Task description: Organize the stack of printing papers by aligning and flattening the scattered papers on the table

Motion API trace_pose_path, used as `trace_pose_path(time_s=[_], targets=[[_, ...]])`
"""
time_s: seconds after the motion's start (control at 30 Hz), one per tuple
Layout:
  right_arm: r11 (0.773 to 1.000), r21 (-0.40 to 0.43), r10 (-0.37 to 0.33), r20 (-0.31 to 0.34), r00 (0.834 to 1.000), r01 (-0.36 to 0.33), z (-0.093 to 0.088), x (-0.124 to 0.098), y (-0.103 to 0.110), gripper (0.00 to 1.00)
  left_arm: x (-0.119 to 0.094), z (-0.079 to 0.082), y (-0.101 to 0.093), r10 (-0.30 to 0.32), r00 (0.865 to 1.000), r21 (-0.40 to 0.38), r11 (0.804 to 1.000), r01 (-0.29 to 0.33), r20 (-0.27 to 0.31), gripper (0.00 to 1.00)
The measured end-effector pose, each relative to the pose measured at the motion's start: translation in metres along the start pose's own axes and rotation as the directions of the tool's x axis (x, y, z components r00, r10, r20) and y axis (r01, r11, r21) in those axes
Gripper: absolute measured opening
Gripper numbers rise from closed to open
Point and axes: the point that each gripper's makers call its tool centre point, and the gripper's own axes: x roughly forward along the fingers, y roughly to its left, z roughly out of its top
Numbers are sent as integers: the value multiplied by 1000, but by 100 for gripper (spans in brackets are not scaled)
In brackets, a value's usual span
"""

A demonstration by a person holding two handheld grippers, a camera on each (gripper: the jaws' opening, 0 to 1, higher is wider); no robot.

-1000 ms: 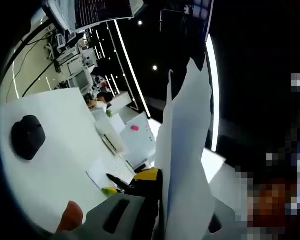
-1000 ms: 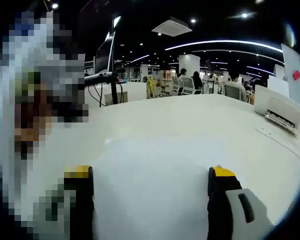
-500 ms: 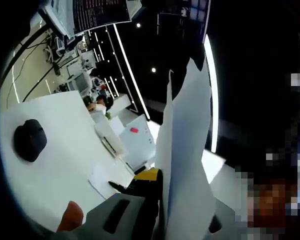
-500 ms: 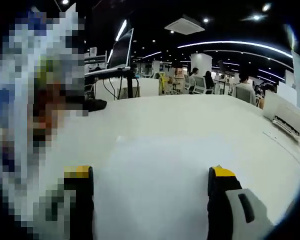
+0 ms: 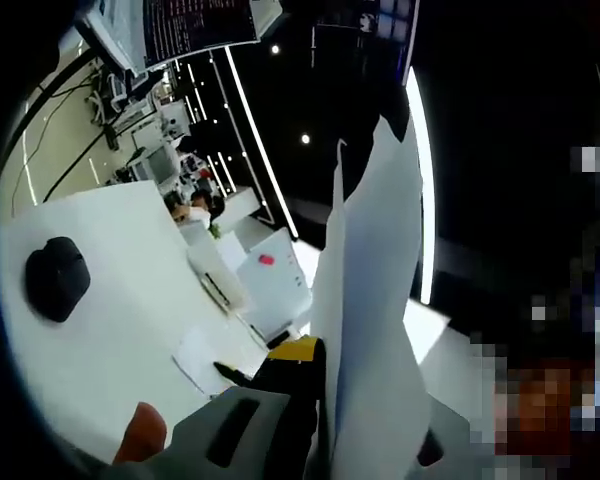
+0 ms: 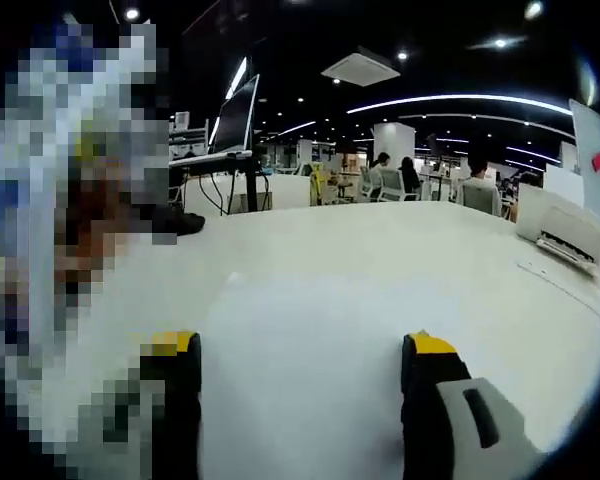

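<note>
Left gripper view: the left gripper [image 5: 315, 400] is clamped on the papers [image 5: 375, 300], its yellow-tipped jaws pressed together on the lower edge, and the white sheets stand up tall from the grip, edge-on to the camera, lifted clear of the desk [image 5: 110, 310]. An orange fingertip [image 5: 140, 432] shows just beside the gripper body. Further out on the white desk lies a dark pen [image 5: 235, 372] on a loose sheet [image 5: 200, 355], then a black mouse [image 5: 56, 278] well apart to the side, and beyond them a white printer [image 5: 212, 275] with a white board [image 5: 275, 280] carrying a pink note. Over to the right gripper view: the right gripper [image 6: 300, 365] has its 2 jaws spread wide apart, nothing between them, low over a flat white sheet [image 6: 310, 330] lying on the desk. In the distance a monitor [image 6: 235, 115] stands on its arm, and seated people [image 6: 395, 175] work under the ceiling lights.
</note>
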Motion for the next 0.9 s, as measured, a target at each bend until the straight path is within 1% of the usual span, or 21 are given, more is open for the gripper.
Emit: trace_pose_path(time_s=[0.07,0.1,0.13,0.17,0.2,0.37,0.43,0.47,0.5,0.57,0.6,0.63,0.67,0.77,0.83,0.9], targets=[[1000,-2,6,6,1000,-6,0,0,0,77,0,2,0,-1,1000,-1,1000,1,2,6],[1000,-3,6,8,1000,-6,1,0,0,73,0,2,0,-3,1000,0,1000,3,2,6],[1000,-5,14,11,1000,-14,2,-1,1,62,0,2,0,-4,1000,1,1000,4,1,6],[1000,-5,14,10,1000,-14,1,-1,0,55,1,2,-1,-4,1000,2,1000,4,0,6],[1000,-10,17,10,1000,-17,2,0,0,52,1,1,-2,-5,1000,3,1000,5,-2,6],[1000,-12,22,16,1000,-22,2,3,-2,52,1,2,-3,-7,1000,9,1000,7,-1,6],[1000,-9,20,13,1000,-20,3,4,-2,52,2,-1,-4,-8,1000,9,1000,8,-1,6],[1000,-6,10,4,1000,-10,3,4,-4,54,2,-3,-5,-8,1000,10,1000,8,-2,6],[1000,-8,-8,-1,1000,8,3,3,-7,58,2,-4,-6,-8,1000,10,1000,8,-2,6],[998,-41,-38,-12,999,37,4,0,-13,68,2,-1,-6,-6,1000,11,1000,6,-1,6],[998,-39,-53,-29,998,52,3,-3,-16,73,1,1,-6,-4,1000,12,1000,4,-1,6],[998,-30,-50,-50,997,48,-1,-9,-14,80,0,2,-7,-4,1000,16,1000,4,-1,6],[999,-13,-46,-74,996,45,-5,-15,-12,83,-1,5,-6,-4,1000,17,1000,4,0,6],[999,-20,-42,-83,996,41,-13,-42,-11,83,-2,7,-7,-8,1000,22,1000,8,-1,6],[999,-10,-52,-59,997,52,-11,-60,-10,87,-1,6,-8,-12,1000,22,1000,12,-1,6],[999,-5,-53,-22,998,53,-8,-75,-6,88,-1,5,-10,-18,1000,20,1000,18,-3,6]])
